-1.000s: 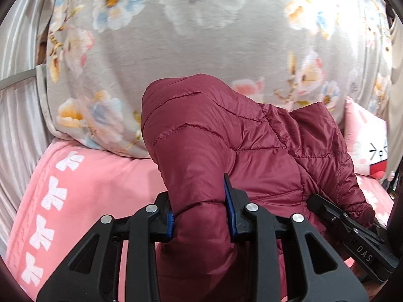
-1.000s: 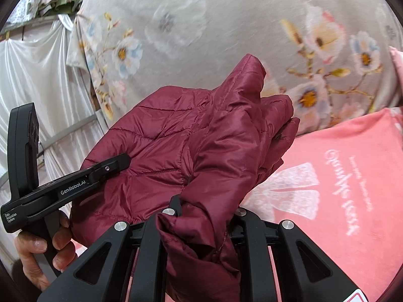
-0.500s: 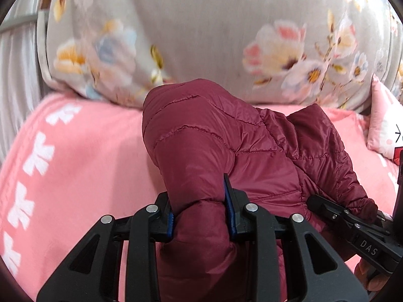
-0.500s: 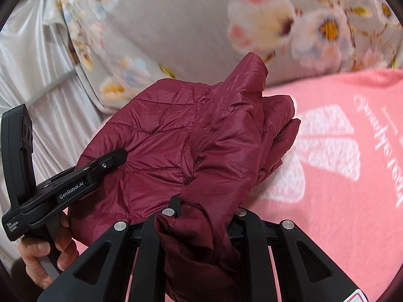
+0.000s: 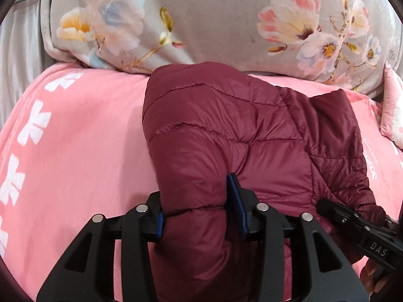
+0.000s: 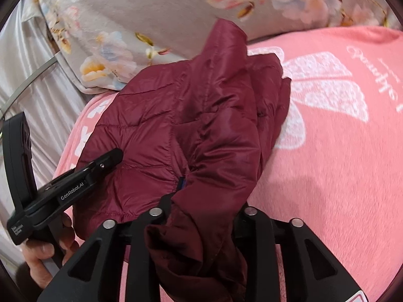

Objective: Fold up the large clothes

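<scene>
Nearest to me, my left gripper [image 5: 196, 209] is clamped on a thick roll of the maroon quilted jacket [image 5: 226, 130], the blue pads biting into the padding on both sides. My right gripper [image 6: 201, 211] is likewise clenched on a bunched edge of the same jacket [image 6: 176, 115]; its fingers are mostly buried under cloth, but the fabric is pinched tight between them. From the right wrist camera I can see the other gripper off to the left, with a hand [image 6: 42, 254] round its handle. The jacket hangs doubled between the two grips, just above or barely on the pink blanket [image 5: 75, 138] covering the bed; I cannot tell whether its far end touches. I judge the step is laying the folded bundle down. To do it well I should keep both grips level and the same distance apart, lower the far edge first, and let go only once the padding is settled, since it is springy and slippery. Beyond lies the grey floral quilt [image 5: 214, 20], which the jacket should clear.
</scene>
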The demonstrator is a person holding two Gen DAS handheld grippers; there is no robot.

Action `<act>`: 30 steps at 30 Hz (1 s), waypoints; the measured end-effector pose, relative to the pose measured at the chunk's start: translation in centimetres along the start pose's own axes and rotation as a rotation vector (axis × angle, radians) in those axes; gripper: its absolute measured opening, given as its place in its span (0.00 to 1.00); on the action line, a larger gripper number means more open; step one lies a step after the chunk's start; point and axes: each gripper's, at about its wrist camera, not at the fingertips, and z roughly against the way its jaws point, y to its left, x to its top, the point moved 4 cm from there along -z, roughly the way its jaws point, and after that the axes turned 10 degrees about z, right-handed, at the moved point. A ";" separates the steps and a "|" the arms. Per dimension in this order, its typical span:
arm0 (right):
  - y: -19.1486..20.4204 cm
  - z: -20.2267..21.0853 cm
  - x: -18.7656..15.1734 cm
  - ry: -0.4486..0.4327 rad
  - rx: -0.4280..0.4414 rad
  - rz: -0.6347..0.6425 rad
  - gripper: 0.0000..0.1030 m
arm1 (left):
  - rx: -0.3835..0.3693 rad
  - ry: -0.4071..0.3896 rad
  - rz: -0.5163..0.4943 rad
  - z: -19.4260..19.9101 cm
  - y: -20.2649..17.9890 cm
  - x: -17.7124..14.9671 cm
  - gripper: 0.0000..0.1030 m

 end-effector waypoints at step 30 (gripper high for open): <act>6.1 9.0 2.1 -0.003 -0.319 0.191 0.00 | 0.204 -0.049 0.008 10.2 -1.5 0.5 0.71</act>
